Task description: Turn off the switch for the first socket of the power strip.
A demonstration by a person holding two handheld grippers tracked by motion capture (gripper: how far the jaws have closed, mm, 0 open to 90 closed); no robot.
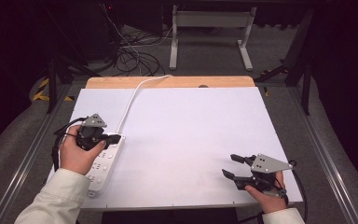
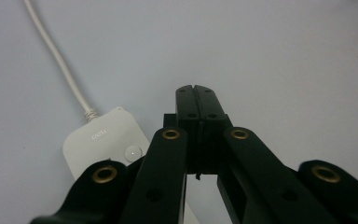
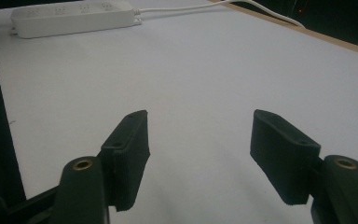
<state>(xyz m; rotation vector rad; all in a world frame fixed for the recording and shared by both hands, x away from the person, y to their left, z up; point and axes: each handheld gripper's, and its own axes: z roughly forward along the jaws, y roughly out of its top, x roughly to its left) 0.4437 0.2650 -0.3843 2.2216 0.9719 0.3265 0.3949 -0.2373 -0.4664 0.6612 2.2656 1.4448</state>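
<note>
I saw nothing done yet: my left hand-held gripper [image 1: 114, 138], jaws pressed together, hovered over the power strip [image 1: 103, 165] at the table's [image 1: 191, 126] left edge, while my right hand-held gripper [image 1: 229, 166] gaped wide, well apart from it.

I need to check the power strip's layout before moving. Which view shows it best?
The high view: the power strip lies along the table's left side, partly under the left gripper. The left gripper view shows its cable end; the right gripper view shows it far off.
</note>
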